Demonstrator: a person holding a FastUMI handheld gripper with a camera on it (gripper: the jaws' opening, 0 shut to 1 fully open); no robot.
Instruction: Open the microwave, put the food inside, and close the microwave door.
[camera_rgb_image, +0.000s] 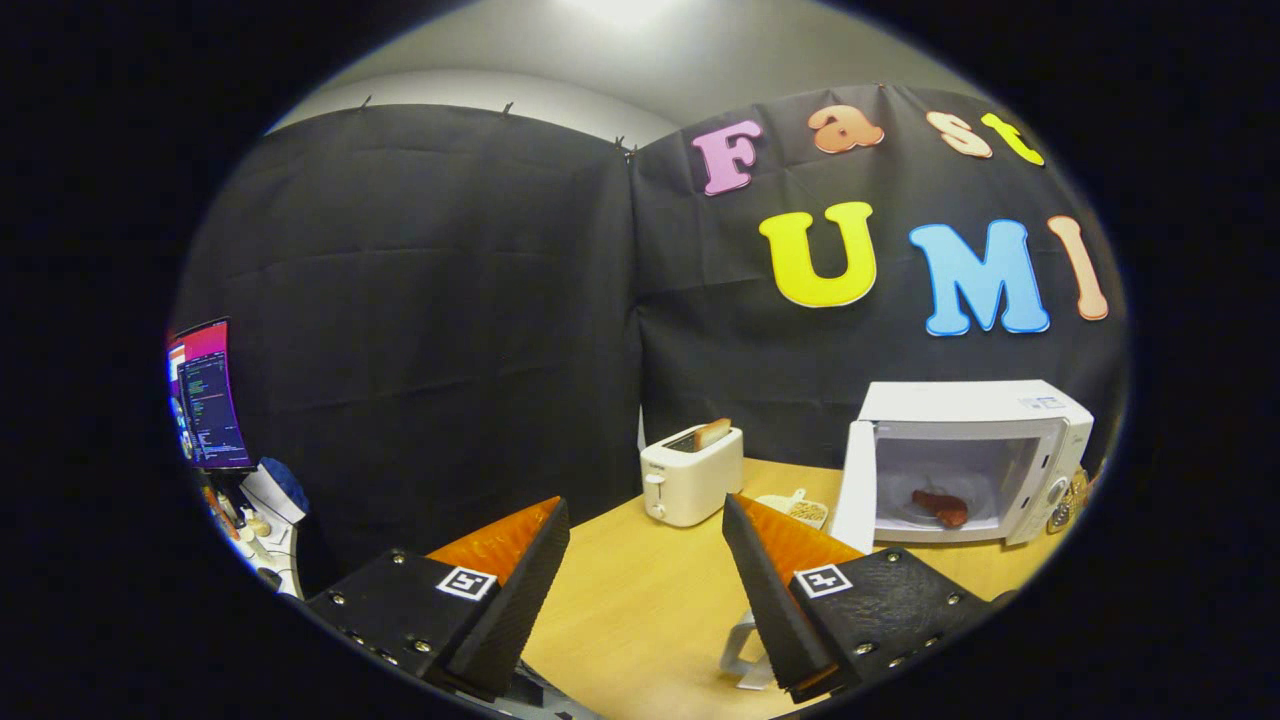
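Gripper view: at the bottom centre of the frame the gripper (645, 590) is seen with its two fingers spread wide and nothing held between them. Each finger (520, 590) is a wedge with a ribbed inner face, and a small square printed marker is fixed on each mount. The finger bases are cut off at the lower edge. Low beside the right finger a white bracket-like piece (742, 655) is partly hidden, and what it is cannot be made out.

Between and beyond the fingers a smooth, light wooden table (640, 600) is spread. Further back, just above the middle of the frame's lower half, a white, rounded toaster (692, 473) is stood with a slice of bread (712, 432) sticking up from its slot. To its right a small white dish (797, 507) with a handle is partly hidden by the right fingertip; its contents are too small to tell.

At the right of the frame the boxy white microwave (975, 455) is stood with its door (855, 487) swung open to the left. The food (940, 507), a reddish-brown lump, is lain inside the cavity on a pale floor; its kind cannot be told. The right end of the microwave is blurred.

At the far left a lit monitor (208, 395) is cut off, with small cluttered items beneath it that are hard to make out.
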